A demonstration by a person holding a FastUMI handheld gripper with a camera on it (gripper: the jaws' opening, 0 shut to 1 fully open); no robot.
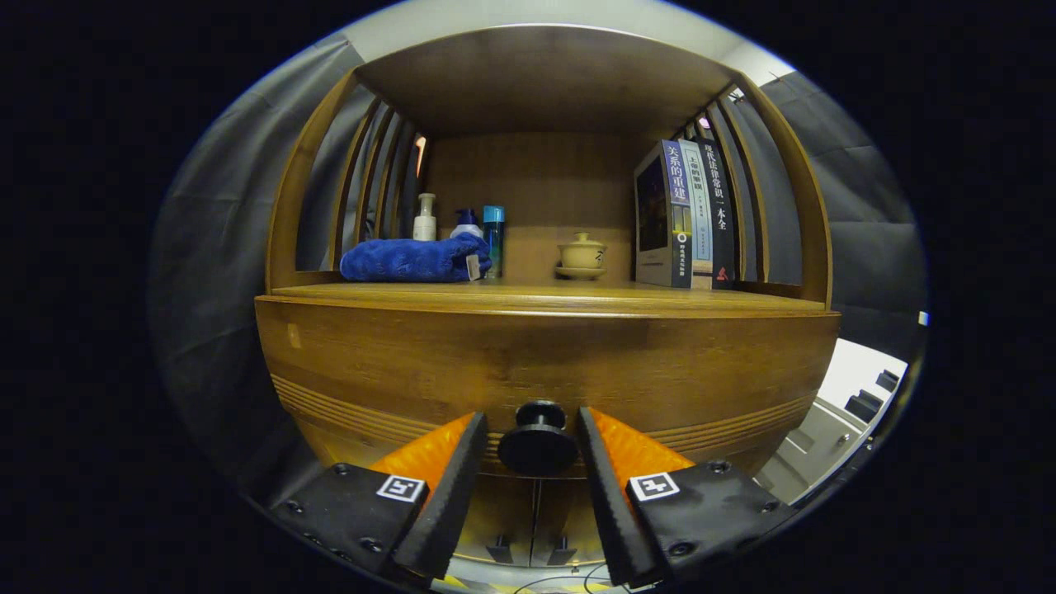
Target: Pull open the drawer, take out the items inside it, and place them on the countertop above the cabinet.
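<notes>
A wooden cabinet faces me, and its drawer front (544, 363) is flush and closed. A round black knob (538, 445) sticks out from the drawer's lower middle. My gripper (532, 433) is open, with one finger on each side of the knob. A narrow gap shows between the left finger (450, 487) and the knob, while the right finger (606, 487) stands almost against it. Above the drawer runs the countertop (544, 297), under an arched shelf hood. What lies inside the drawer is hidden.
On the countertop lie a folded blue towel (412, 260) with three bottles (425, 219) behind it, a lidded tea cup on a saucer (582, 256) and upright books (685, 214) at the right. Slatted side walls flank the countertop. A grey unit (833, 421) stands to the cabinet's right.
</notes>
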